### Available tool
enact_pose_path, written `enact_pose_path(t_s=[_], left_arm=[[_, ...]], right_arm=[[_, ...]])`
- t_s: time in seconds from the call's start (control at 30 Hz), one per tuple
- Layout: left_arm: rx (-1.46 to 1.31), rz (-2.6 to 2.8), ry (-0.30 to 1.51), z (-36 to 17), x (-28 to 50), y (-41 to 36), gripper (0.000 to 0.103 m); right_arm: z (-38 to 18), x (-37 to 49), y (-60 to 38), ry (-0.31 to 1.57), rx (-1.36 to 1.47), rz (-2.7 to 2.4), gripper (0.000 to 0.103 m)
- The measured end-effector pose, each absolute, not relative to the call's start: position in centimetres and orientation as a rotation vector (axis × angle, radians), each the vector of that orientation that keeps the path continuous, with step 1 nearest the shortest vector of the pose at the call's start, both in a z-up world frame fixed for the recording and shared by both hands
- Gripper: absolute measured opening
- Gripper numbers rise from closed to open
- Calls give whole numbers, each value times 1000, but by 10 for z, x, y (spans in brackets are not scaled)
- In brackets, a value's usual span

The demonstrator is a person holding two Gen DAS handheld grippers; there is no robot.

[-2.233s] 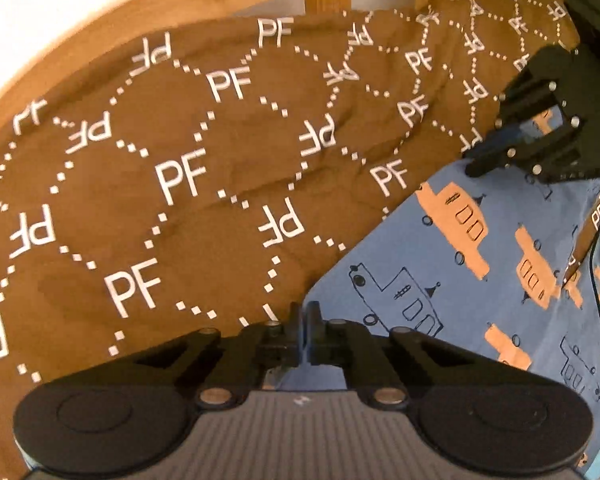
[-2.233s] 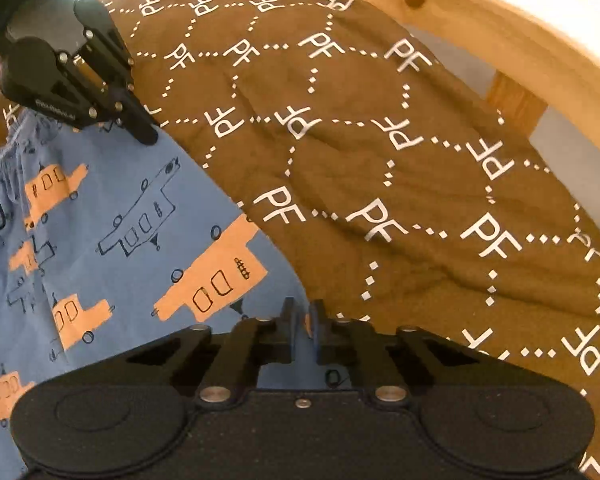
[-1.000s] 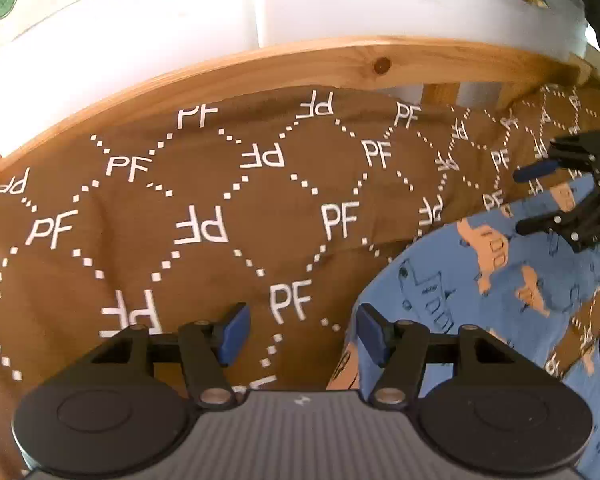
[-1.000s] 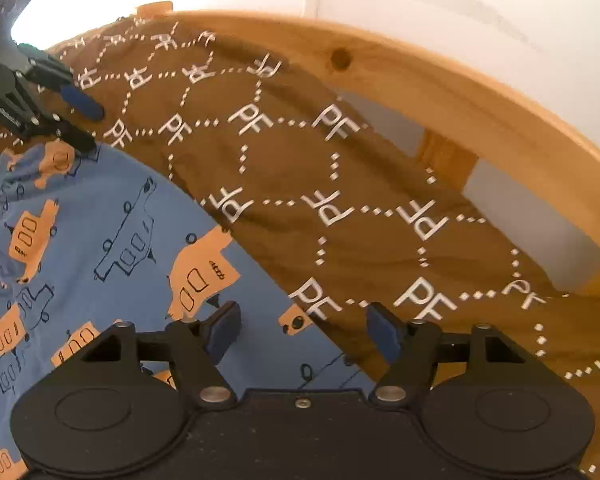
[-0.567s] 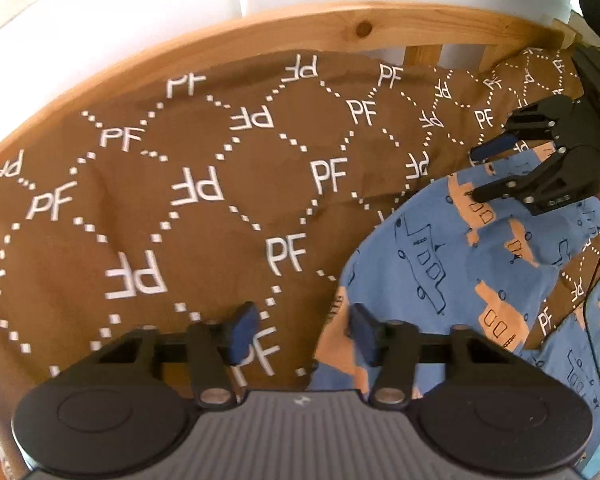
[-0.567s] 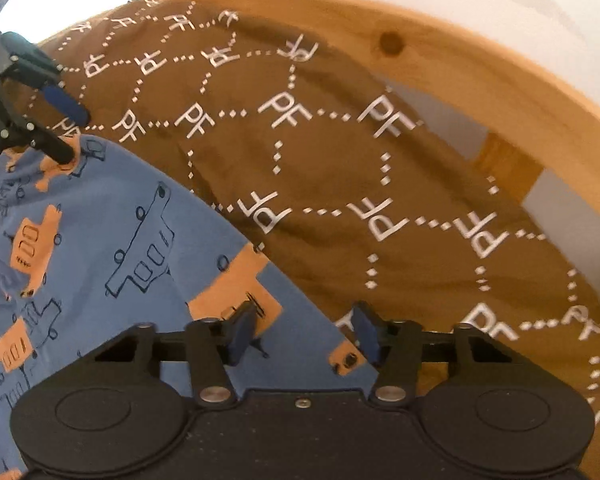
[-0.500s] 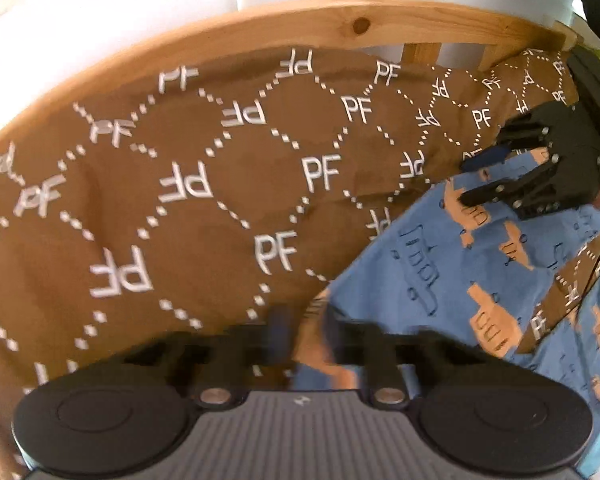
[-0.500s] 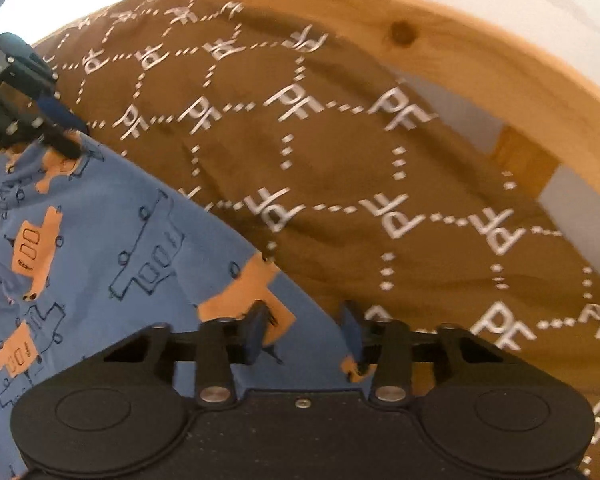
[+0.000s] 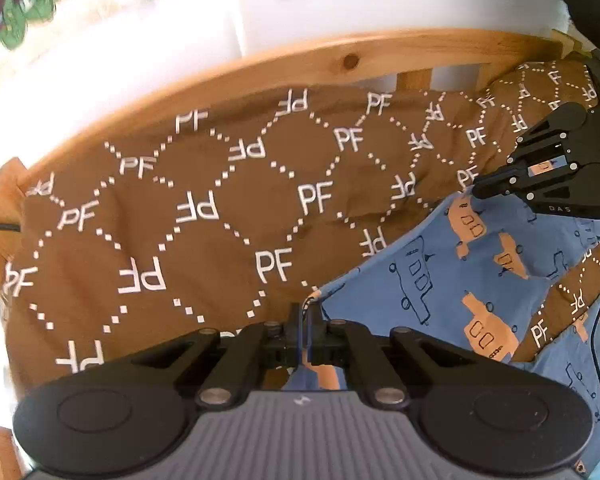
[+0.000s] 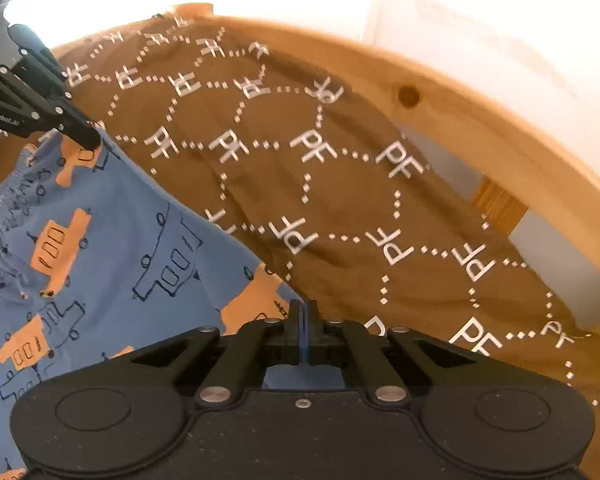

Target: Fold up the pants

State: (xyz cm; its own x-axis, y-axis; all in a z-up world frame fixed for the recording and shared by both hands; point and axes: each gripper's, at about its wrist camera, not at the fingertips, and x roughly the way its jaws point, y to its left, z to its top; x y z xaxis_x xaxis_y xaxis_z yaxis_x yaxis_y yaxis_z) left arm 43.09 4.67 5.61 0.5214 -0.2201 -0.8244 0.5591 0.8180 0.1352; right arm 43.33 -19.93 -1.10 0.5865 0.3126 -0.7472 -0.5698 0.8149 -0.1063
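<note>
Blue pants (image 9: 440, 276) printed with orange and outlined trucks lie on a brown blanket. My left gripper (image 9: 305, 314) is shut on the pants' edge at one corner, and the cloth rises to its fingertips. In the right wrist view the same pants (image 10: 120, 216) spread to the left, with the gathered waistband (image 10: 4, 208) at the far left. There my right gripper (image 10: 303, 309) is shut on the hem beside an orange truck. Each view shows the other gripper pinching its own corner: the right gripper (image 9: 478, 191) and the left gripper (image 10: 90, 141).
The brown blanket (image 9: 220, 240) with white "PF" letters and dotted diamonds covers the bed (image 10: 340, 200). A curved wooden bed rail (image 9: 340, 60) runs behind it (image 10: 480, 128), against a white wall. A thin black cable (image 9: 598, 320) crosses the pants at the right.
Both grippers were open above the pants' edge a second ago; both have closed on the cloth. Both have since drawn back a little with the fabric lifted between them.
</note>
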Motion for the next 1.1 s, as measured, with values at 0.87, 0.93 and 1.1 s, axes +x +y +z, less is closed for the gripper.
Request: enact_pose_path(t_s=[0.87,0.93,1.1], left_arm=[[1020,-947,595,-13,177,66,2],[1035,-958,614,-26,166,68,2],[975,-933,646,-42,166,73,2]], right_arm=[[-45,125,-192,741,-375,597,0],[-57,114,-185,760,-381,603,0],[-68,108,-187,784,-338,595,0]])
